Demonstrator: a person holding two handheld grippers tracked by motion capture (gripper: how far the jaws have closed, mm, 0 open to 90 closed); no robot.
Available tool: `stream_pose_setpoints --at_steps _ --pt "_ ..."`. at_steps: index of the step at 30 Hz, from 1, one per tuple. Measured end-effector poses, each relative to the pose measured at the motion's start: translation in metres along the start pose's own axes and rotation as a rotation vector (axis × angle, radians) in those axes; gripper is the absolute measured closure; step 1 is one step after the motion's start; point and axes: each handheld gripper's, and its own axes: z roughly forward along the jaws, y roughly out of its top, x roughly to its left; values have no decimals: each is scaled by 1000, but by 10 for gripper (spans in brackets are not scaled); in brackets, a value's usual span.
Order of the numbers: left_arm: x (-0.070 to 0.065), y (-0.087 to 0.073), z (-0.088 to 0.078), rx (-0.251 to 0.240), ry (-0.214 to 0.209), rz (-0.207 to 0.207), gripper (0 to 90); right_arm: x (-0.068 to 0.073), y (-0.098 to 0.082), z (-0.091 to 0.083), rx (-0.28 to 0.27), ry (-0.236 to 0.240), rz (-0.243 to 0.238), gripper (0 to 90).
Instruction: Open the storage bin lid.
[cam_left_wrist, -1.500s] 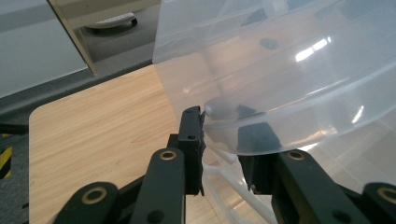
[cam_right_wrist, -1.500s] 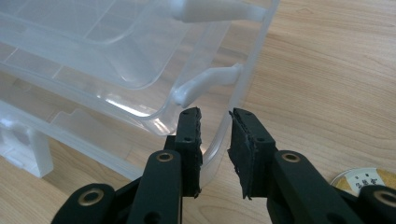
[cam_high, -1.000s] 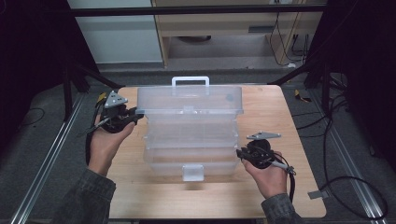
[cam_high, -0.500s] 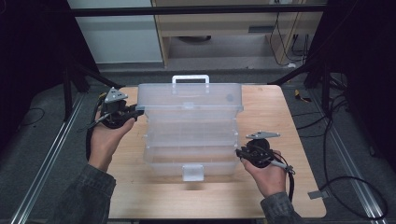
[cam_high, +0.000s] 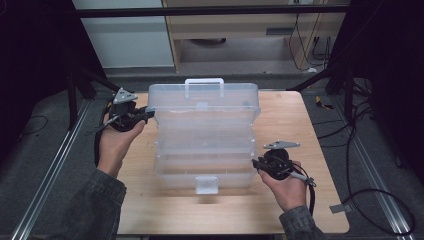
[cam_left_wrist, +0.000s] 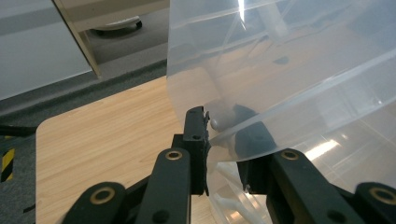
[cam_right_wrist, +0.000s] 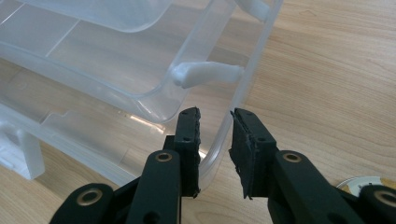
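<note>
A clear plastic tiered organizer box (cam_high: 205, 135) stands on the wooden table (cam_high: 295, 120), its tiers fanned apart, with a white handle (cam_high: 204, 82) at the far side and a white latch (cam_high: 206, 184) at the front. My left gripper (cam_high: 147, 116) is at the top tier's left end. In the left gripper view it (cam_left_wrist: 222, 126) is shut on that tier's thin clear wall (cam_left_wrist: 280, 60), one pad outside and one seen through the plastic. My right gripper (cam_high: 256, 164) is at the base's front right corner. There it (cam_right_wrist: 215, 116) is shut on the curved rim (cam_right_wrist: 243, 88).
Bare table shows to the left and right of the box and along the front edge. Beyond the table lie a dark floor, black frame bars, cables at the right and a pale cabinet at the back.
My left gripper has shifted a little toward the far side, and the top tier has moved with it. The right gripper has stayed at the base's corner.
</note>
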Motion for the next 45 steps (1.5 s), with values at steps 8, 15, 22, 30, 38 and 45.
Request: stream_pose_setpoints --at_steps 8,15,22,30,38,45 --pt "1 3 3 -1 6 -15 765 0 0 0 1 0 -3 718" --pt "2 4 4 6 -3 -29 765 0 0 0 0 1 -3 716" --pt "4 6 5 12 -6 -35 766 0 0 0 -2 5 -1 715" --pt "7 10 8 8 -8 -46 767 -1 -1 0 -5 9 -2 714" --pt "8 12 11 3 -8 -48 768 -2 -1 1 -9 12 -1 708" --pt "10 13 12 -7 -6 -54 772 -2 -1 1 -8 13 -4 703"
